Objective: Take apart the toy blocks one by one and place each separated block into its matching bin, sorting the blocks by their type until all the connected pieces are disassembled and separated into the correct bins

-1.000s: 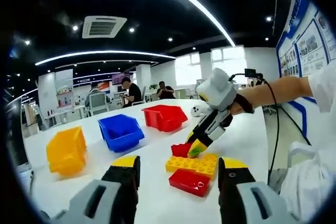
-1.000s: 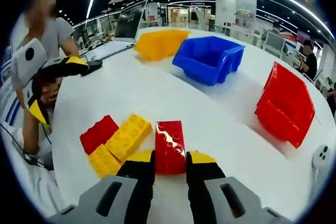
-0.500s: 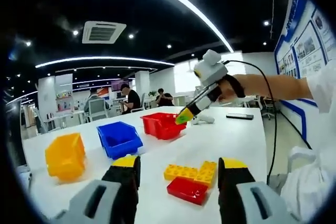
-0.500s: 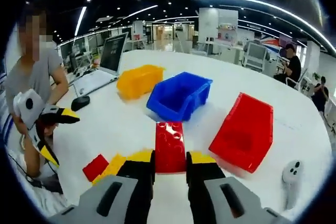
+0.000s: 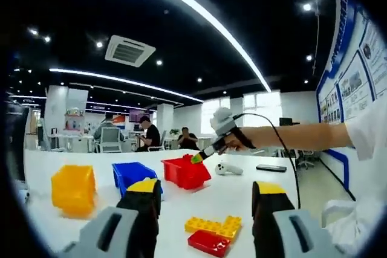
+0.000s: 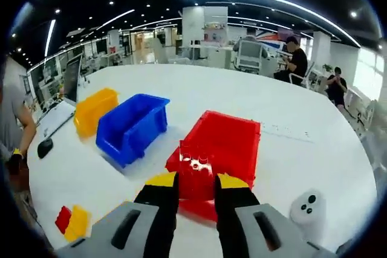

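- In the left gripper view, a yellow bin [image 5: 74, 190] is seen at about 8 o'clock on the white table [image 5: 242, 191], with a blue bin [image 5: 130, 174] next to it and a red bin [image 5: 185, 171] further right.
- The left gripper [image 5: 205, 209] is held with its jaws spread wide, nothing between them.
- Between those jaws, near 6 o'clock, a joined yellow block [image 5: 213, 227] and red block [image 5: 208, 243] are left lying on the table, touching each other.
- The right gripper [image 5: 198, 158] is seen reaching in from 3 o'clock, its tip held just over the red bin.
- In the right gripper view, the leftover blocks [image 6: 72, 222] are spotted at 8 o'clock, well apart from the bins.
- The yellow bin [image 6: 95, 110] and blue bin [image 6: 130, 127] sit side by side at 10 o'clock.
- A red brick [image 6: 195, 176] is pinched between the right gripper's [image 6: 195, 187] jaws, right over the red bin [image 6: 227, 143].
- A white controller [image 6: 308, 209] is parked at 4 o'clock.
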